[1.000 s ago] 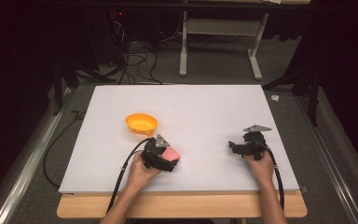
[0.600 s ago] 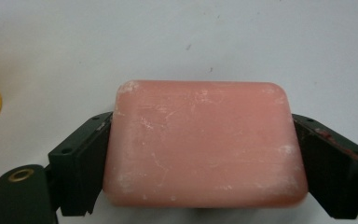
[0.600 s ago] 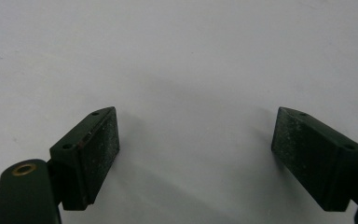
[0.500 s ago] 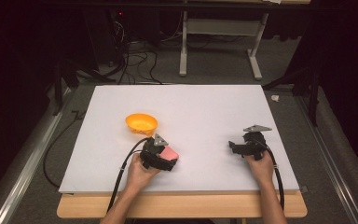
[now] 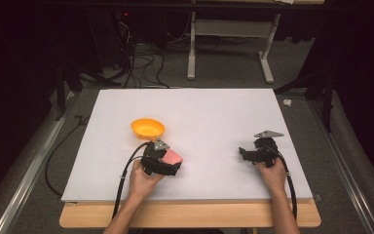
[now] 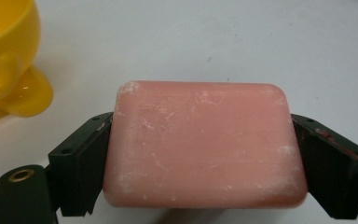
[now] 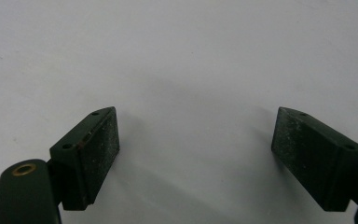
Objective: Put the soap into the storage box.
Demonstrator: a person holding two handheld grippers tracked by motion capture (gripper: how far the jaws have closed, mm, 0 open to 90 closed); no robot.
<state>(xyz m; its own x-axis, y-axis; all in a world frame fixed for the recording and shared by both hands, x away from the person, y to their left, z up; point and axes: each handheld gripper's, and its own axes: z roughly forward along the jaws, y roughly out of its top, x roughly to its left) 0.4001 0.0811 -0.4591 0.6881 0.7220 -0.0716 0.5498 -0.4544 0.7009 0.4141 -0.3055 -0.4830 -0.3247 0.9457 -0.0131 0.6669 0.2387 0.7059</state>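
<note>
Left hand-held gripper low over the near left part of the white worktop, pinching a pink bar of soap between its two black jaws. In the left gripper view, soap held flat and level across its width, one jaw pressed against each short end, top face scuffed with pale whitish marks. Cannot tell whether the underside touches the worktop or sits just above it. Orange bowl just beyond the soap, a little to the left, near but apart from it; seen close in the left gripper view as a yellow-orange bowl at the upper left corner, standing on the white surface. Left hand wrapped around the gripper body, black cable trailing back off the near edge.

Right hand-held gripper well apart on the near right part of the worktop, jaws pointing left toward the middle. In the right gripper view, right hand-held gripper spread wide, nothing between the jaws, bare white worktop below. Right hand gripping it from behind, grey three-cornered plate on top.
</note>
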